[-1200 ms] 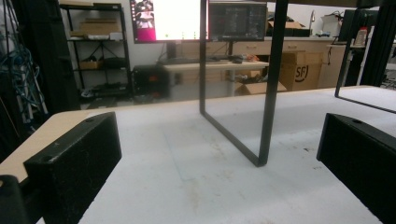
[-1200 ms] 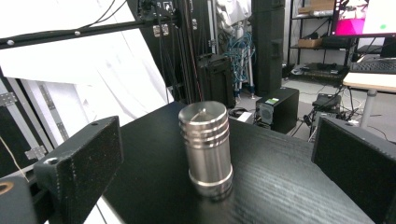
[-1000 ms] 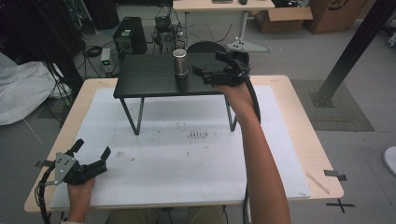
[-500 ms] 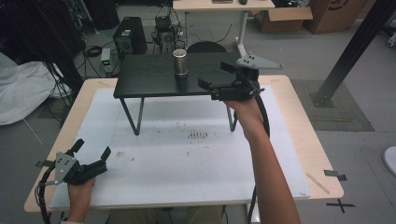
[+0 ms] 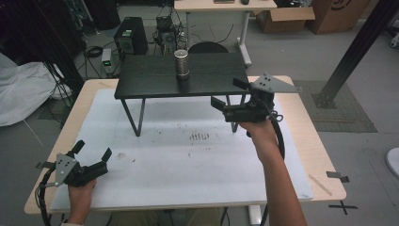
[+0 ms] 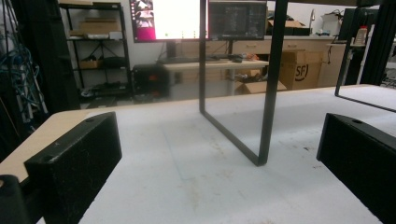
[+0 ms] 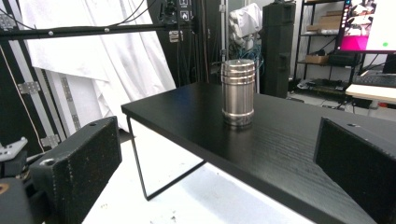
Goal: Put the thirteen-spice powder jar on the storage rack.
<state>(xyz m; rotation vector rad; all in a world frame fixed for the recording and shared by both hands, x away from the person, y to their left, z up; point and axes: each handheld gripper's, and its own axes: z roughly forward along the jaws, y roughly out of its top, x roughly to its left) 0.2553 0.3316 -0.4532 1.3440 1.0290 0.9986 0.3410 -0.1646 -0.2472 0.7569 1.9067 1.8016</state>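
A ribbed steel cylinder [image 5: 181,63] stands upright near the back middle of a low black shelf [image 5: 150,77] with thin metal legs. My right gripper [image 5: 226,93] is open with nothing between its jaws. It hovers at the shelf's front right corner, a good way right of the cylinder and pointing toward it. In the right gripper view the cylinder [image 7: 238,92] stands ahead on the shelf top [image 7: 280,149], beyond the open right gripper [image 7: 219,158]. My left gripper [image 5: 93,149] rests open and empty at the near left of the white mat. The open left gripper [image 6: 219,154] faces a shelf leg [image 6: 266,93].
A white mat [image 5: 188,165] covers most of the wooden table [image 5: 320,155]; a dark smudge [image 5: 199,136] marks its middle. The shelf's legs [image 5: 134,117] stand on the mat. Behind the table are a computer tower [image 5: 129,40], cables, a desk and cardboard boxes.
My right gripper has drawn back from beside the cylinder, moving right and toward the person, still open. The cylinder stays on the shelf. The left gripper has not moved.
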